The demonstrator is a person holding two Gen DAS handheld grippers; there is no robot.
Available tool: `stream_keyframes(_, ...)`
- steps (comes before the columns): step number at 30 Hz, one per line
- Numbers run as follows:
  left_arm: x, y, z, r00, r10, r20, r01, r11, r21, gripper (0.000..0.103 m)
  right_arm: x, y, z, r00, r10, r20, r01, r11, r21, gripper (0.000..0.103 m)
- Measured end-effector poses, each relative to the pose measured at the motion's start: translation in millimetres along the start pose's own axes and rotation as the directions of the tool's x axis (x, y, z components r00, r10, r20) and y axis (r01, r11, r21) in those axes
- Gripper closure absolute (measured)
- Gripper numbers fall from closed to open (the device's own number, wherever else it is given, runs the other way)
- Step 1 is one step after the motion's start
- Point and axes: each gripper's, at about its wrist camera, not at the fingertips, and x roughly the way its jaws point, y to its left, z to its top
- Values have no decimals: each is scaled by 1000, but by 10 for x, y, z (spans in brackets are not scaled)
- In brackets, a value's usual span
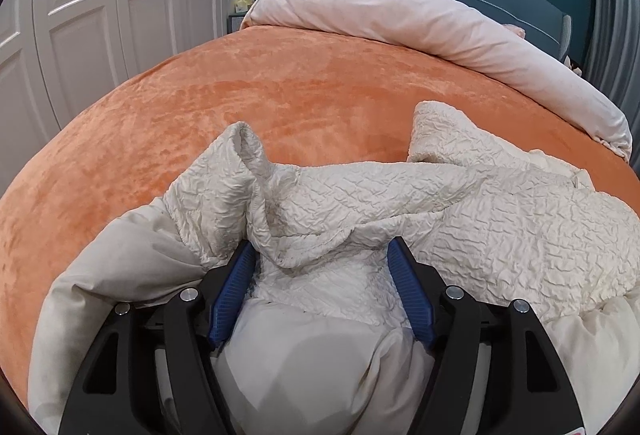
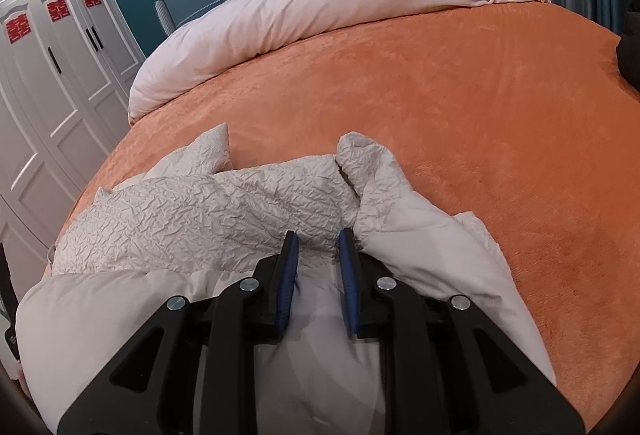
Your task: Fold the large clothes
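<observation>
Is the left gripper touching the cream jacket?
Touching. Left wrist view: the left gripper is open, and the cream jacket lies bunched between the blue pads, its fabric draped over the left pad's tip.

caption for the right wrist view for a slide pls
Right tool hovers partly open over a crumpled cream quilted garment on an orange bedspread, with a pale duvet bunched near the headboard.

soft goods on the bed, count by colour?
Cream: 1, the crinkled garment under the left tool and right tool
Orange: 1, the bedspread
Pale pink: 1, the duvet
Total: 3
</observation>
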Motion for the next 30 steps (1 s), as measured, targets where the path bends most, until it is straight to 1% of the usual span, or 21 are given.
stream_keyframes(3,-48,14,43,1000,-12,-13,11,1000,-9,36,-43,105,76,998,-51,-30,50,998,-35,83)
stream_keyframes(4,-73,23,67,1000,-13,-21,13,1000,-10,36,-122,179,106,996,-85,-28,83,995,-54,83)
stream_keyframes(5,-133,19,104,999,0,-34,0,1000,-1,36,-251,274,121,996,-86,-6,86,994,-61,79)
stream_keyframes(6,-194,10,126,999,12,-38,-12,1000,11,36,-370,347,129,998,-60,18,61,996,-65,79)
stream_keyframes(7,-279,2,142,999,24,-37,-23,1000,20,34,-561,516,136,999,-15,52,20,996,-88,79)
stream_keyframes(8,-401,-10,156,998,46,-30,-46,999,21,31,-659,650,135,998,1,65,6,994,-112,79)
stream_keyframes(9,-494,-16,163,998,53,-21,-53,999,12,29,-733,792,130,997,21,70,-11,990,-141,79)
stream_keyframes(11,-700,-48,185,1000,25,-6,-25,1000,-8,27,-793,1127,110,997,67,49,-55,977,-208,79)
stream_keyframes(12,-773,-77,198,1000,23,-8,-23,1000,-13,27,-787,1279,95,996,86,34,-75,969,-237,79)
stream_keyframes(14,-858,-133,218,1000,-2,-9,2,1000,-12,26,-732,1571,53,992,124,-2,-119,950,-289,79)
stream_keyframes(16,-850,-211,231,1000,-5,-22,5,1000,9,24,-621,1816,-8,990,137,-40,-143,932,-334,79)
stream_keyframes(18,-775,-259,217,999,6,-36,-5,1000,25,24,-447,1976,-75,990,120,-73,-139,915,-380,79)
stream_keyframes(20,-650,-284,190,998,21,-61,-20,999,30,24,-257,2017,-134,990,91,-103,-124,913,-389,79)
stream_keyframes(22,-517,-273,165,996,34,-88,-31,999,28,24,-117,1961,-202,989,74,-126,-116,922,-370,82)
stream_keyframes(23,-463,-274,140,995,37,-92,-34,999,29,24,-41,1900,-211,987,80,-139,-124,930,-347,83)
stream_keyframes(26,-399,-266,99,997,41,-69,-38,998,40,19,103,1773,-231,981,106,-160,-150,944,-295,83)
stream_keyframes(30,-317,-264,62,997,44,-62,-42,998,38,17,203,1785,-333,985,90,-149,-133,942,-309,83)
